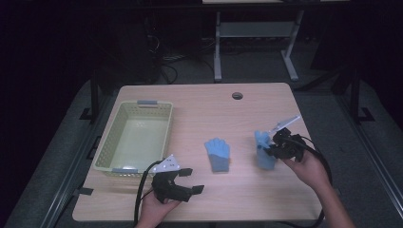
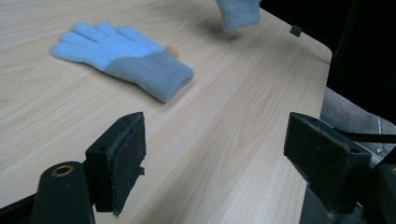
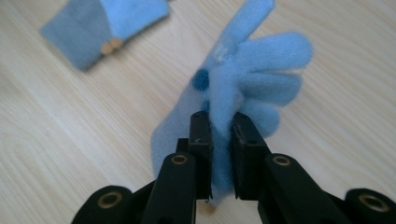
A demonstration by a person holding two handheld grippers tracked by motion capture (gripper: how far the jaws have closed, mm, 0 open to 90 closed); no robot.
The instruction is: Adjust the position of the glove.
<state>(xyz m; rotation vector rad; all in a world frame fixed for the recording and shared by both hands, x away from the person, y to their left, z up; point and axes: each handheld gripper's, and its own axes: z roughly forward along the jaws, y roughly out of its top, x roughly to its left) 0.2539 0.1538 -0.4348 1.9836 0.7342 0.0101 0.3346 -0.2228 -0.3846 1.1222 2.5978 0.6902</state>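
Note:
Two light blue gloves with grey cuffs are on the wooden table (image 1: 237, 185). One glove (image 1: 217, 153) (image 2: 123, 58) (image 3: 100, 25) lies flat near the table's middle. The other glove (image 1: 263, 151) (image 3: 243, 84) (image 2: 238, 13) is pinched near its palm by my right gripper (image 1: 271, 146) (image 3: 220, 140), which is shut on it, its cuff hanging toward the table. My left gripper (image 1: 187, 179) (image 2: 215, 158) stands open near the front edge, left of the flat glove, with nothing between its jaws.
A pale yellow-green basket (image 1: 111, 142) stands at the table's left, just behind my left gripper. A round cable hole (image 1: 237, 95) sits near the far edge. Dark floor and desk legs (image 1: 217, 47) lie beyond the table.

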